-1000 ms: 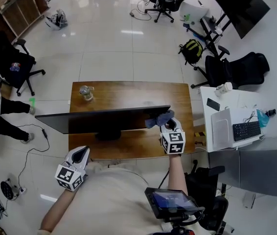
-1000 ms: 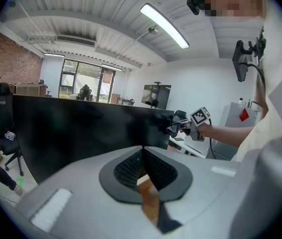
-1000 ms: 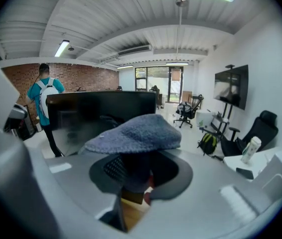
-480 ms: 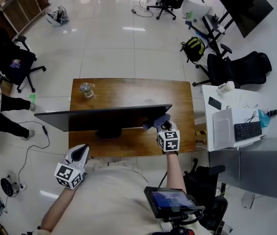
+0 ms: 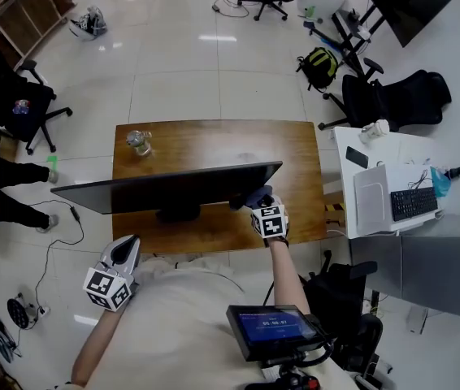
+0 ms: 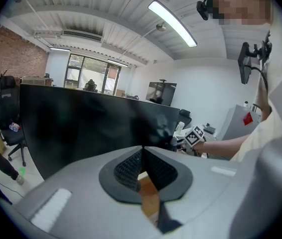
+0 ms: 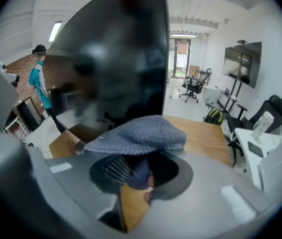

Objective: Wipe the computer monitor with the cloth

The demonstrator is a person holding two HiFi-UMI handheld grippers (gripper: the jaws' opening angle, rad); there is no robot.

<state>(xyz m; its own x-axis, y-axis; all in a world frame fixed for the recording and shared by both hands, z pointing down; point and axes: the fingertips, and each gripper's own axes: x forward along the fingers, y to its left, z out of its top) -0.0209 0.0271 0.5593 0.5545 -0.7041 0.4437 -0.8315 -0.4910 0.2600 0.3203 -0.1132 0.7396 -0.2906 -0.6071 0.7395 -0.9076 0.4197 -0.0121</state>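
The wooden table [image 5: 214,140] stands on a glossy tiled floor [image 5: 181,71] and carries two items. These are the computer monitor [image 5: 165,187], upright on its stand base [image 5: 178,215] toward the near edge, and a glass jar [image 5: 139,142] near the far left corner, well apart from the monitor. A white desk [image 5: 397,159] near the table's right end holds a grey laptop [image 5: 370,198], a black keyboard [image 5: 413,203], a dark phone [image 5: 357,158] and a white cup-like object [image 5: 375,129]; a black office chair [image 5: 392,100] and a green-and-black backpack [image 5: 318,65] rest directly on the floor.
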